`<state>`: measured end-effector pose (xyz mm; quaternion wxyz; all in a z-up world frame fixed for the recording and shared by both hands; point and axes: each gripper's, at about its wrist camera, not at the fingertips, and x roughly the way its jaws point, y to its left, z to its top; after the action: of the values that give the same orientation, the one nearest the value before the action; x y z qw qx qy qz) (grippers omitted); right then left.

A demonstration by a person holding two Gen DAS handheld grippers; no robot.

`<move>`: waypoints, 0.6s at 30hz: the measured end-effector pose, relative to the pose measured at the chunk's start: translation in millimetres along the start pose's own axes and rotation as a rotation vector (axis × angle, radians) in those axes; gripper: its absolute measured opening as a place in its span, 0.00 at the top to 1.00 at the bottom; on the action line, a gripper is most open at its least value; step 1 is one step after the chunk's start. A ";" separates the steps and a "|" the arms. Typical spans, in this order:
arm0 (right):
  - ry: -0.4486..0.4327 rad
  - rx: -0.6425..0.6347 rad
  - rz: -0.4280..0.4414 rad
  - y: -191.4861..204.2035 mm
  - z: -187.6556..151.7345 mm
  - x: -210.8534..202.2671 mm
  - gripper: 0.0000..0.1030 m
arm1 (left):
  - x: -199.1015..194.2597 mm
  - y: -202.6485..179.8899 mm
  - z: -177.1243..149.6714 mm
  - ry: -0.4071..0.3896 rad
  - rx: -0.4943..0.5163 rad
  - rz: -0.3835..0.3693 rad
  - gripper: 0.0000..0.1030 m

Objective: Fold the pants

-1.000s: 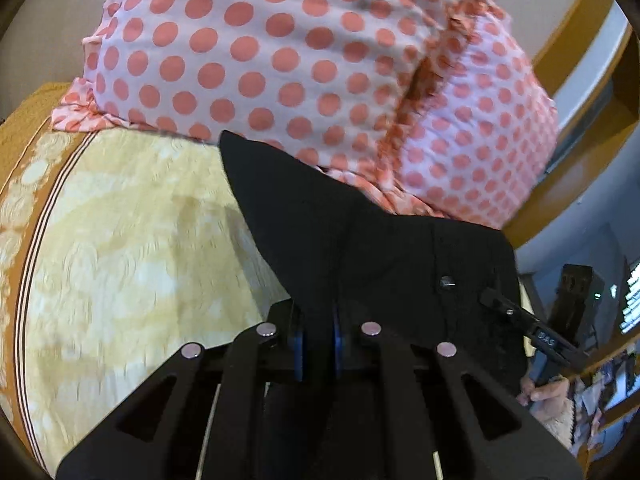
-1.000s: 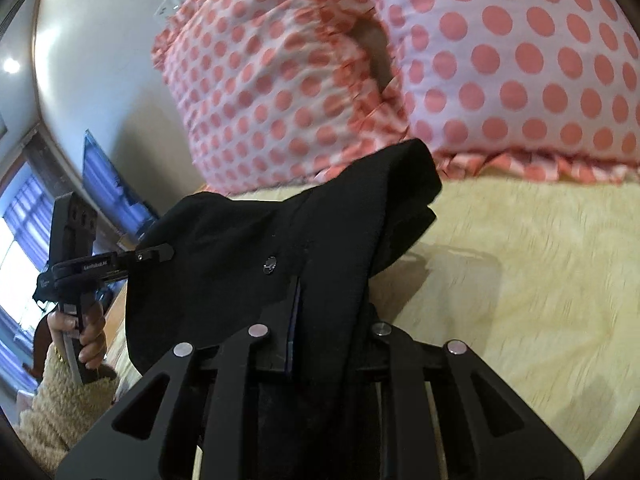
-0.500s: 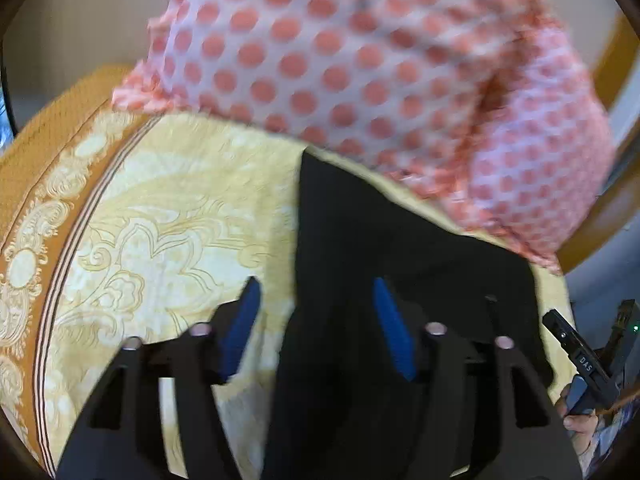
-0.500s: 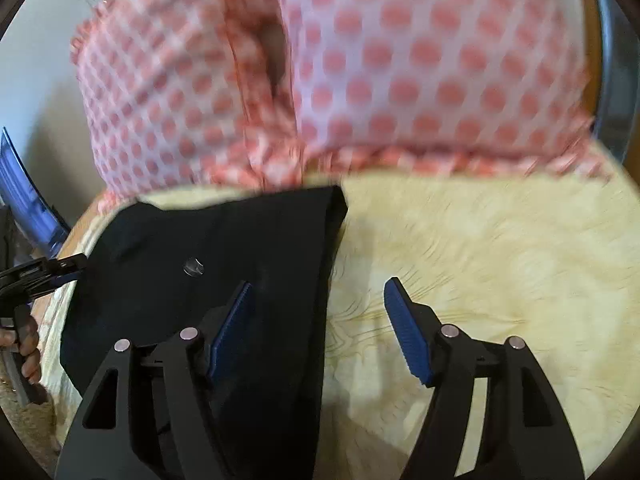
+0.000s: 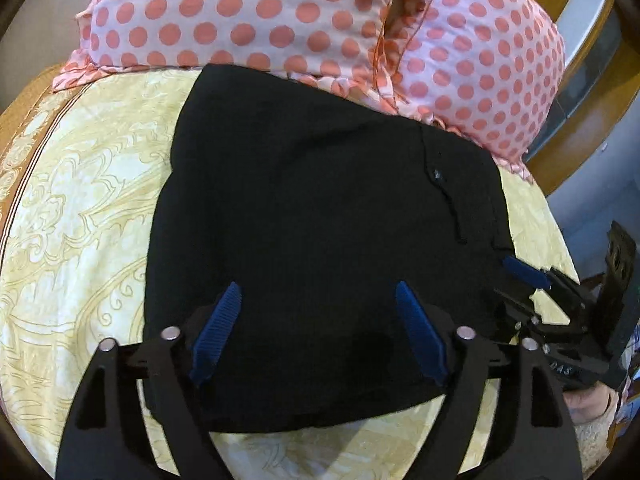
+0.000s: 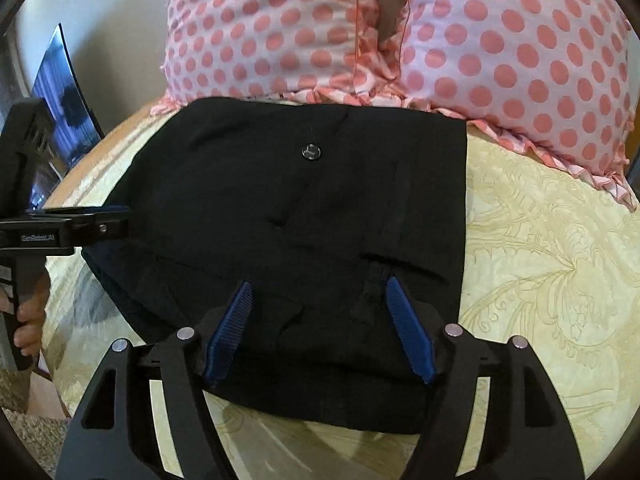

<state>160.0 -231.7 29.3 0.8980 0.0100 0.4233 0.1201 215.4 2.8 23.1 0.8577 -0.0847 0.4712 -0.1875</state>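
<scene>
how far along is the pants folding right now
Mostly done, it seems: the black pants lie as a compact folded bundle on the yellow bedspread, below the polka-dot pillows. Nothing is in hand; left gripper and right gripper hover open. Possibly left: smoothing.

Bright, even daylight fills both views. The black pants [image 5: 320,220] lose nearly all detail in shadow. Fisheye bending curves the bedspread [image 6: 540,260] and darkens corners; the polka-dot pillows [image 5: 280,20] look slightly soft.
</scene>
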 end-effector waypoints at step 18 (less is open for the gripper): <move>-0.168 0.228 -0.152 36.8 -95.8 -59.4 0.01 | -64.8 -3.7 -119.9 -0.118 0.022 0.219 0.02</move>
<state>42.9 -217.3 17.2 0.9297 0.0899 0.3571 0.0017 82.3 29.2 9.7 0.9001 -0.0343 0.4244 -0.0923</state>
